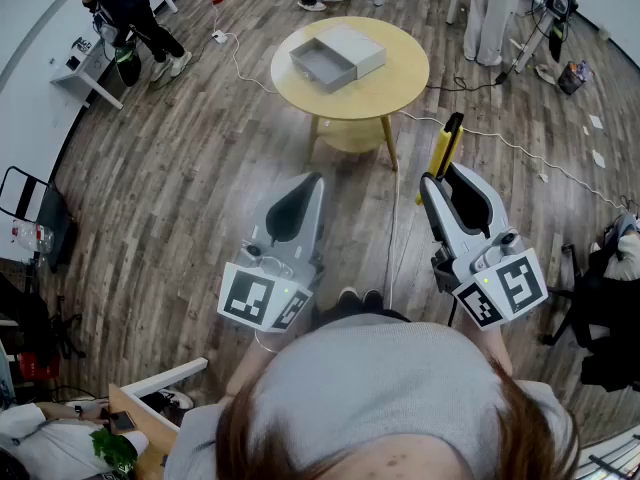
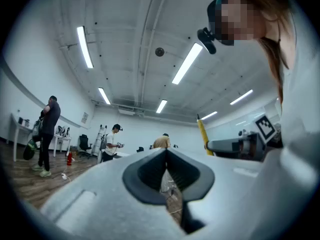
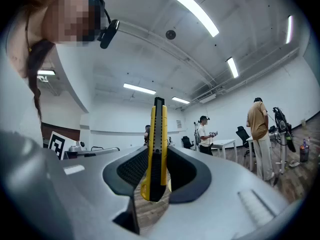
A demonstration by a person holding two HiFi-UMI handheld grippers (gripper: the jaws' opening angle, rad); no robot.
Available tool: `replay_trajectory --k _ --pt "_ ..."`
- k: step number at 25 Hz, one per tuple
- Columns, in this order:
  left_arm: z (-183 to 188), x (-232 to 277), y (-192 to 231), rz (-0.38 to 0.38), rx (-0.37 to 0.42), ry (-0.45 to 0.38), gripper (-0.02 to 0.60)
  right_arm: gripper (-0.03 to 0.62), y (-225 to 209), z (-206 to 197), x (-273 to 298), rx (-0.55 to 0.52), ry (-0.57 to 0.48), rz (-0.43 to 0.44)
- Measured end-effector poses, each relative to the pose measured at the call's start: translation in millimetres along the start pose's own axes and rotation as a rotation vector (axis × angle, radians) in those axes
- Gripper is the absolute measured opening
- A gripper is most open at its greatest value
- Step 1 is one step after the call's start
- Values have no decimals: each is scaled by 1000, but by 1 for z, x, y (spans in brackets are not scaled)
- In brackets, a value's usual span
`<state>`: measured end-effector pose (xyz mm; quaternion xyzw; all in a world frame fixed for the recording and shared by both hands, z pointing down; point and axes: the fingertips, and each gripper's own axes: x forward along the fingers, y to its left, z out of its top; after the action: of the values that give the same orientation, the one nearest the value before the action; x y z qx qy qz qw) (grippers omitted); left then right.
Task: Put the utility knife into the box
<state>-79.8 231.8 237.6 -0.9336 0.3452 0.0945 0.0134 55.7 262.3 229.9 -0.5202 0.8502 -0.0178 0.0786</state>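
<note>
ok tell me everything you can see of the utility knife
The utility knife has a slim yellow body with a black strip down its middle, plastic by the look; no blade shows. The right gripper clamps it near its rounded butt end, so most of it sticks out past the jaws. Nothing else touches it. It is held in the air, short of the round table where the open grey box sits.

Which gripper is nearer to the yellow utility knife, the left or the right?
Right. The right gripper is shut on the utility knife, which juts past its jaws. The left gripper, shut and empty, is apart, to the knife's left.
</note>
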Motion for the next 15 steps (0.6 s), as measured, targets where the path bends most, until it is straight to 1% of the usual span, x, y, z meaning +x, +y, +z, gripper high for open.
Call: replay_trajectory --k 4,8,15 --pt "-1 -2 3 -2 -5 4 2 120 5 -1 3 10 -5 18" --pt "1 -3 3 9 13 -4 2 120 7 -2 5 7 -1 26" --pt "5 -5 -2 4 17 -7 2 120 17 5 4 -12 -10 48"
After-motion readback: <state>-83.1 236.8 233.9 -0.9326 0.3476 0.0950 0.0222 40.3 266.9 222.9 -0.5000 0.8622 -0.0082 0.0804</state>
